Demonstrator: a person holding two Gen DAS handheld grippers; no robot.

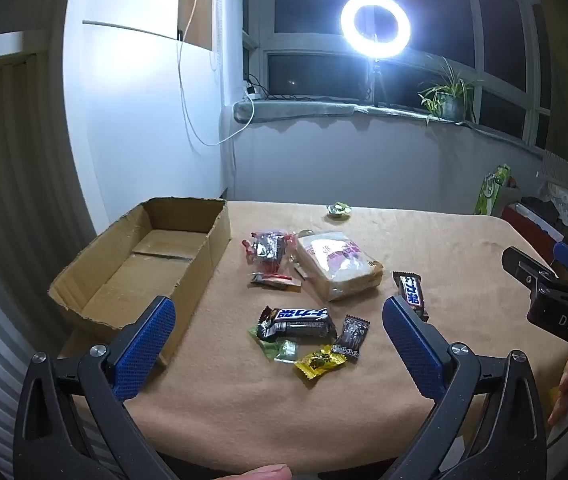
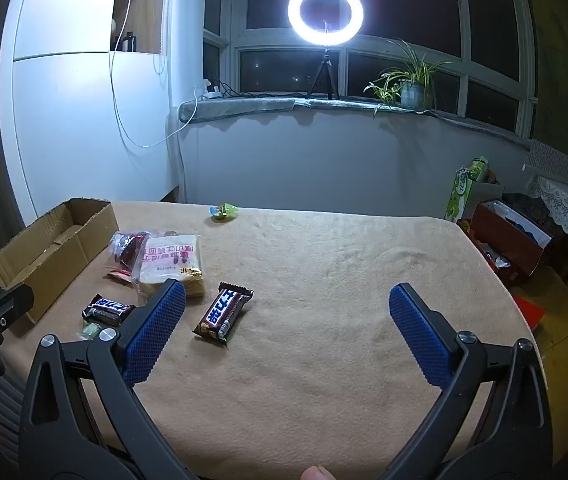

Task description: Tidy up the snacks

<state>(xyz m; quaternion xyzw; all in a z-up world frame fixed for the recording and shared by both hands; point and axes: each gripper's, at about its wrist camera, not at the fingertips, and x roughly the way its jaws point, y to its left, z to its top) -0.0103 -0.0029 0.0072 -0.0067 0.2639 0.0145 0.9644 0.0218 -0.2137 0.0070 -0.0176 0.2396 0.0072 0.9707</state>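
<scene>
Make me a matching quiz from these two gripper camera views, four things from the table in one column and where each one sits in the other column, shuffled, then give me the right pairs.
Column one:
1. cardboard box
2. bread pack
3. yellow candy
4. small green item

Column two:
A. alone near the table's far edge
B. nearest the camera in the left wrist view, at the front of the snack pile
C. on the table's left side, open, nothing visible inside
D. middle of the pile, beside the red and clear packet

Pairs: 1-C, 2-D, 3-B, 4-A
</scene>
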